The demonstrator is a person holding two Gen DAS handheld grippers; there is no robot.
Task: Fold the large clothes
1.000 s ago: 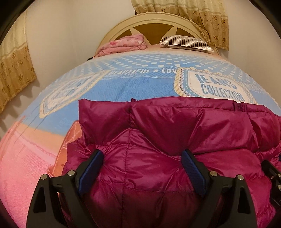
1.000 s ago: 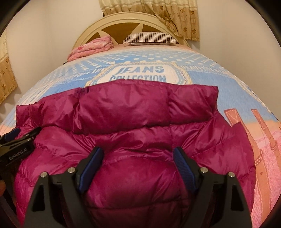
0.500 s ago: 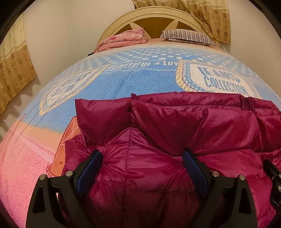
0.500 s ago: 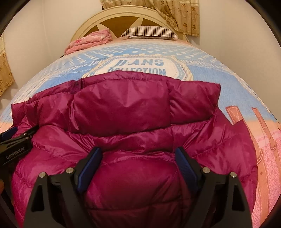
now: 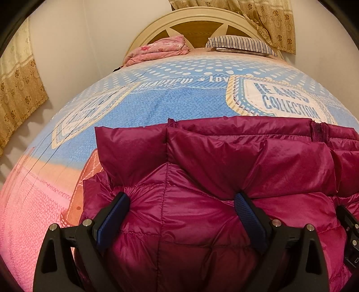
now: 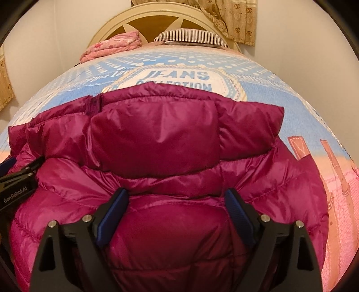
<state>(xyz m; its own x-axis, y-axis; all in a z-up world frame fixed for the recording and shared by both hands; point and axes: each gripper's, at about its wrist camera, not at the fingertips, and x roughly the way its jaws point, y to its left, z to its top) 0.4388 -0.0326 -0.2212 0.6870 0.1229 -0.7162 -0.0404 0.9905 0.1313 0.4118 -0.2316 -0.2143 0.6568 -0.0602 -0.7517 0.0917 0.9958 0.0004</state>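
Observation:
A magenta puffer jacket (image 5: 202,170) lies folded on the bed, its far edge doubled over; it also fills the right wrist view (image 6: 157,139). My left gripper (image 5: 181,209) is open, its blue-padded fingers spread over the jacket's left half, holding nothing. My right gripper (image 6: 177,204) is open above the jacket's right half, empty. The left gripper's body shows at the left edge of the right wrist view (image 6: 18,184). The right gripper's body shows at the right edge of the left wrist view (image 5: 350,229).
The bed cover (image 5: 170,98) is blue with a "JEANS COLLECTION" print, pink toward the near end. A folded pink blanket (image 5: 159,49) and a striped pillow (image 5: 240,43) lie by the headboard (image 5: 202,20). Walls and curtains (image 5: 20,85) flank the bed.
Both grippers have moved forward and lower over the jacket, so it looms larger. Both stay open and the jacket has not visibly shifted.

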